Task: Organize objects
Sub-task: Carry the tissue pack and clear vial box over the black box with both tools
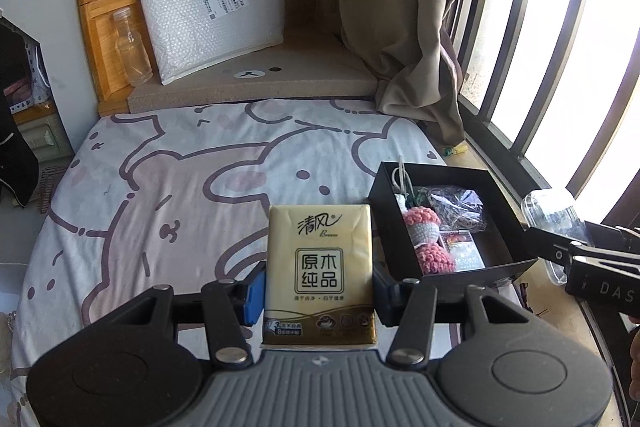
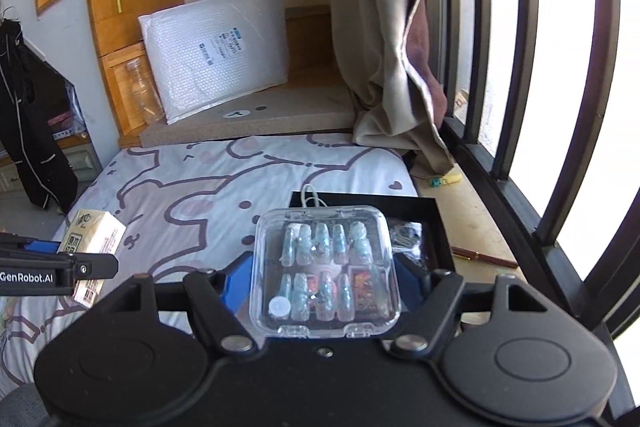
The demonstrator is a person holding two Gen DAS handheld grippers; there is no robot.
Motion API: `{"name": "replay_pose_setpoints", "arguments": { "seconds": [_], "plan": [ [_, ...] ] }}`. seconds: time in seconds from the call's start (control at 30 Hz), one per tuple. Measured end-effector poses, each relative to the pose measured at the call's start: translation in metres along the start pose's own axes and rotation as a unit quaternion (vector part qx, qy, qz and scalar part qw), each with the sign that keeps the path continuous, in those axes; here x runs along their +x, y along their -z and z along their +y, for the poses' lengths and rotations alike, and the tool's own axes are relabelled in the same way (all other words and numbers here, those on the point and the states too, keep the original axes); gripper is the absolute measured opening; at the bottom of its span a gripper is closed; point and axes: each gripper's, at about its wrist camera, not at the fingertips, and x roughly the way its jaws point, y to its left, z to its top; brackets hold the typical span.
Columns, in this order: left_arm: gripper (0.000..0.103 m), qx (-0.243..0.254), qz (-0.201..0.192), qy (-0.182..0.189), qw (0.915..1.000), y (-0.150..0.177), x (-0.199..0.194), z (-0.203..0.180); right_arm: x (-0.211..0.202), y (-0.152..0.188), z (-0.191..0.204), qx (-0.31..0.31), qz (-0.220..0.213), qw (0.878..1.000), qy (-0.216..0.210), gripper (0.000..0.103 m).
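Note:
My left gripper (image 1: 318, 285) is shut on a yellow tissue pack (image 1: 320, 267), held above the patterned bedsheet just left of a black open box (image 1: 504, 267). The box holds pink crocheted pieces (image 1: 424, 227), a cable and a small plastic bag. My right gripper (image 2: 322, 281) is shut on a clear plastic case of press-on nails (image 2: 324, 267), hovering over the near part of the black box (image 2: 436, 227). In the right wrist view the tissue pack (image 2: 94, 239) shows at the left edge. The clear case (image 1: 548, 215) appears at the right of the left wrist view.
A bubble-wrap mailer (image 1: 212, 11) and a clear bottle (image 1: 132, 47) stand on a tan mat (image 1: 304, 79) at the bed's far end. A beige curtain (image 1: 416, 27) hangs by the barred window (image 1: 560, 47). A pen (image 2: 484, 257) lies on the wooden ledge right of the box.

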Motion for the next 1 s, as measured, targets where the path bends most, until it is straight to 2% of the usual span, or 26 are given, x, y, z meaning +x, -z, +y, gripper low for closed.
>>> {"name": "replay_pose_setpoints", "arguments": {
  "seconds": [0.6, 0.8, 1.0],
  "plan": [
    [0.052, 0.007, 0.015, 0.042, 0.999, -0.013, 0.039, -0.053, 0.007, 0.0, -0.062, 0.03, -0.007, 0.999, 0.031, 0.073],
    [0.052, -0.004, 0.024, 0.06, 0.9979, -0.019, 0.062, -0.08, 0.014, 0.001, -0.083, 0.04, -0.008, 0.998, 0.039, 0.073],
    [0.052, -0.028, 0.027, 0.094, 0.9948, -0.025, 0.087, -0.112, 0.018, -0.002, -0.109, 0.061, -0.013, 0.997, 0.047, 0.073]
  ]
}}
